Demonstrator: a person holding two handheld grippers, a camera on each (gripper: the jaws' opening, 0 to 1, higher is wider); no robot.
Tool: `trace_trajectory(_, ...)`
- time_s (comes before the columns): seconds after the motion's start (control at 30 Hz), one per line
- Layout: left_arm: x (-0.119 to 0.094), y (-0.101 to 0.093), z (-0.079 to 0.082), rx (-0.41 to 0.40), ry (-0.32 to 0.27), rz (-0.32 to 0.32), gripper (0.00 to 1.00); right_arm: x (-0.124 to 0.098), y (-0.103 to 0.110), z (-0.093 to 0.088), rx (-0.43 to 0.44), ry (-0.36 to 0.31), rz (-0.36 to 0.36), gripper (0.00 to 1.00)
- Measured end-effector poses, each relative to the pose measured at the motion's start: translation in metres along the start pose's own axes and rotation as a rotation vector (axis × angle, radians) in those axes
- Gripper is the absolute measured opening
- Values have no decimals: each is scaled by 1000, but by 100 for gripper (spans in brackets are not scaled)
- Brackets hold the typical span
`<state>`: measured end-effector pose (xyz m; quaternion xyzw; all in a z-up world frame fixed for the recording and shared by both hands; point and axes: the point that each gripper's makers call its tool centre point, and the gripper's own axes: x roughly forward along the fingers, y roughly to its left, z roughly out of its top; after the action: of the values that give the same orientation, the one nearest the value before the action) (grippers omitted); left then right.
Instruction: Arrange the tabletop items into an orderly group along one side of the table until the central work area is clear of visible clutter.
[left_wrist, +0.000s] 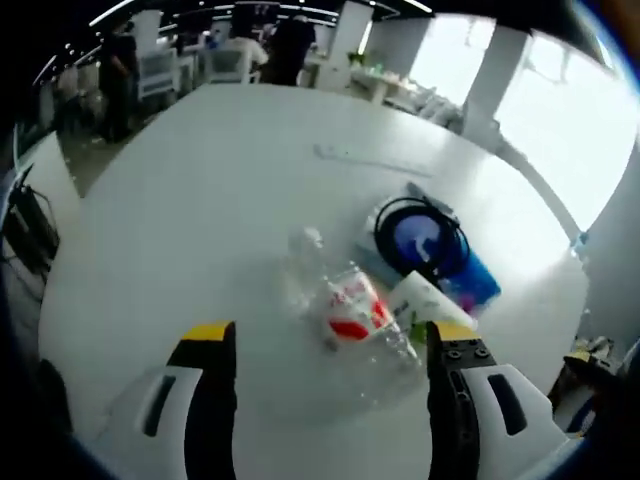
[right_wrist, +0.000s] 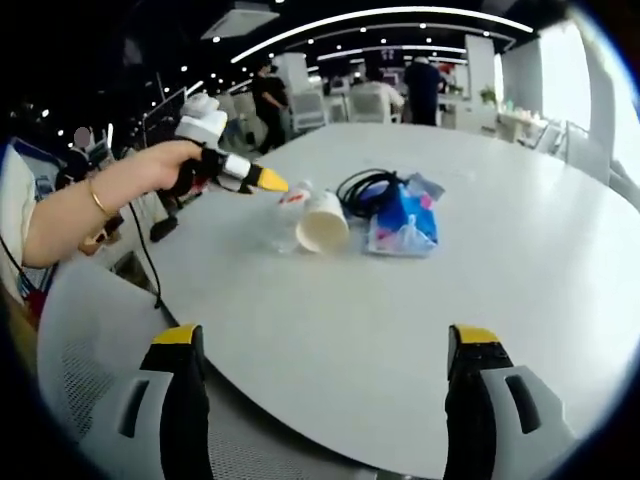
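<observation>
My left gripper (left_wrist: 332, 350) hangs just over the clear plastic bottle (left_wrist: 345, 310), jaws spread wide with nothing between them; the bottle lies on its side on the white table (left_wrist: 200, 200), red label up, cap end pointing away from me, and sits in the gap ahead of the yellow jaw tips. Just off my right jaw lies a white paper cup (left_wrist: 430, 300), tipped over and touching the bottle. Beyond the cup, a coiled black cable (left_wrist: 420, 235) rests on a blue tissue pack (left_wrist: 470, 275). In the right gripper view, my right gripper (right_wrist: 325, 345) hovers near the table's edge, its jaws parted and empty, with bare tabletop straight ahead. Well ahead, the same cluster sits together: bottle, cup with its mouth toward me, cable, blue pack. My left hand (right_wrist: 150, 175) reaches in from the left, holding the other gripper above the bottle.
</observation>
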<state>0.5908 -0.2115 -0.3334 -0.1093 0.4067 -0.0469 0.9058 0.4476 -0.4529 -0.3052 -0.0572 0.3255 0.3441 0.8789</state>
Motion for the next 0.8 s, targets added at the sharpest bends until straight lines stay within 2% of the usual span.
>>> trace_trajectory(0.13, 6, -1, 0, -9, 23, 10, 72, 0, 0, -1, 5, 5, 3, 99)
trace_trajectory(0.27, 13, -2, 4, -27, 22, 22, 70, 0, 0, -1, 12, 3, 1, 99)
trace_trajectory(0.33, 16, -3, -2, -40, 73, 25, 66, 0, -1, -1, 13, 4, 1, 99)
trace_trajectory(0.67, 30, -2, 3, -139, 75, 77, 55, 0, -1, -2, 12, 12, -4, 98)
trace_trajectory(0.7, 30, -1, 4, -162, 69, 102, 55, 1, -1, -3, 8, 18, -3, 98)
trace_trajectory(0.8, 32, -4, 7, -151, 59, 111, 54, 1, 0, -4, 2, 21, 0, 98)
